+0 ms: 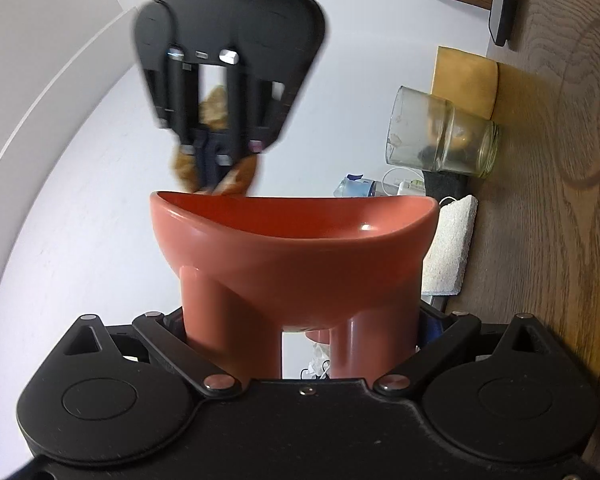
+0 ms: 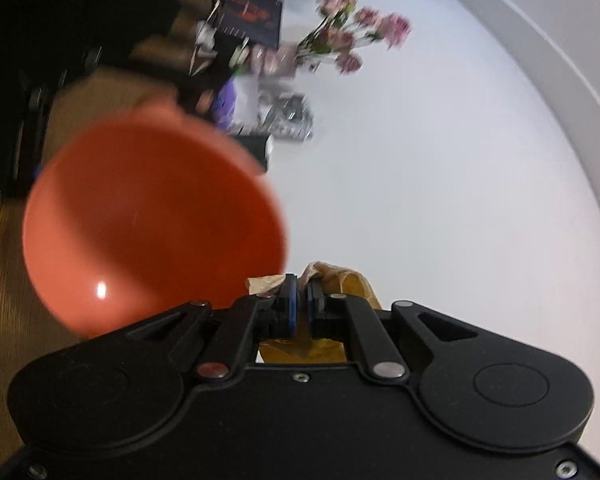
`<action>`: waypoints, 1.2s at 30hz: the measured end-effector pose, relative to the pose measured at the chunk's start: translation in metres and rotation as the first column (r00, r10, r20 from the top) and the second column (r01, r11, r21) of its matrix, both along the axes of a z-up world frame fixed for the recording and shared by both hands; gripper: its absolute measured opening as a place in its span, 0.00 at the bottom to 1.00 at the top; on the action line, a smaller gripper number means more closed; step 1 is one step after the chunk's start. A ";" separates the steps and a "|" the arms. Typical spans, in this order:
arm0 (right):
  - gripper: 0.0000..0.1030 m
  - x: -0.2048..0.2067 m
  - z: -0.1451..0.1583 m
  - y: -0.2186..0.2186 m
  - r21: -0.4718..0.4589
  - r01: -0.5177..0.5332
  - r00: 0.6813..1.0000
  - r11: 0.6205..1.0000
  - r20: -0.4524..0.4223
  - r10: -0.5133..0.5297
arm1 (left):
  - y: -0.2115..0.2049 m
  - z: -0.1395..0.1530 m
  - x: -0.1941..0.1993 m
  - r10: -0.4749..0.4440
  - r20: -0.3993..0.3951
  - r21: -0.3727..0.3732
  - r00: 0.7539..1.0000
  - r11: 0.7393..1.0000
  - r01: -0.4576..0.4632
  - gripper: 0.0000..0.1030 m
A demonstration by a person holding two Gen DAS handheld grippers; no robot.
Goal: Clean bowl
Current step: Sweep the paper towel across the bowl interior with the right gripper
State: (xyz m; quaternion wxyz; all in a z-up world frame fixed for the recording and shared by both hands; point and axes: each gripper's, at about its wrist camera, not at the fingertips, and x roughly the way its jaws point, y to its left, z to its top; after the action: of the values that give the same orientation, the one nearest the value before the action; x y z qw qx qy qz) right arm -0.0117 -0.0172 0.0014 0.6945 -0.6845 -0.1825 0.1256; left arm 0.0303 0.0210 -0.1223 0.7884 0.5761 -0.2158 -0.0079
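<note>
Left wrist view: my left claw [image 1: 300,344] is clamped on the legs of the red bowl [image 1: 296,248], holding it off the table [image 1: 560,200], tipped on its side w/ the open mouth facing away from the claw. Right claw [image 1: 212,172] sits just past the bowl's far rim, jaws pinched down on a yellow-brown cloth [image 1: 244,176], cloth right at the rim edge; can't tell if it's touching.

Right wrist view: fingers nearly together w/ the cloth [image 2: 356,280] bunched between and around them. Bowl [image 2: 152,220] is just left of and beyond the fingertips, inside facing me. Inside looks smooth, glossy, no crumbs or smears I can make out, tho the frame is blurry.

My read: wiping is mid-way or near done. Cloth is at the lip, not down in the bowl. Left to do, prob: a rim pass or final check, set bowl back on table, drop the cloth. Jar [image 1: 444,132] and white sponge [image 1: 448,248] sit off to the right of my left claw, untouched.
</note>
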 end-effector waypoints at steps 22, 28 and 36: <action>0.06 -0.050 -0.094 -0.009 -0.129 -0.054 0.970 0.990 -0.242 0.021 | 0.003 0.004 0.000 0.000 -0.023 -0.012 1.000 1.000 -0.001 0.94; 0.08 -0.068 -0.095 0.008 -0.099 -0.119 0.965 0.988 -0.244 0.092 | 0.002 0.004 0.001 0.001 -0.020 -0.011 1.000 1.000 -0.001 0.94; 0.08 -0.087 -0.088 0.023 0.092 -0.114 0.950 0.989 -0.282 0.135 | 0.001 0.003 0.000 0.001 -0.006 -0.003 1.000 1.000 -0.001 0.94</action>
State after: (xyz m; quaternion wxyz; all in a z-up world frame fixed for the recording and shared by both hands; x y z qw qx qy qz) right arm -0.0983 0.0059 -0.0862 0.7295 -0.6196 -0.1269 0.2605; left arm 0.0305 0.0215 -0.1197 0.7897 0.5751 -0.2134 -0.0090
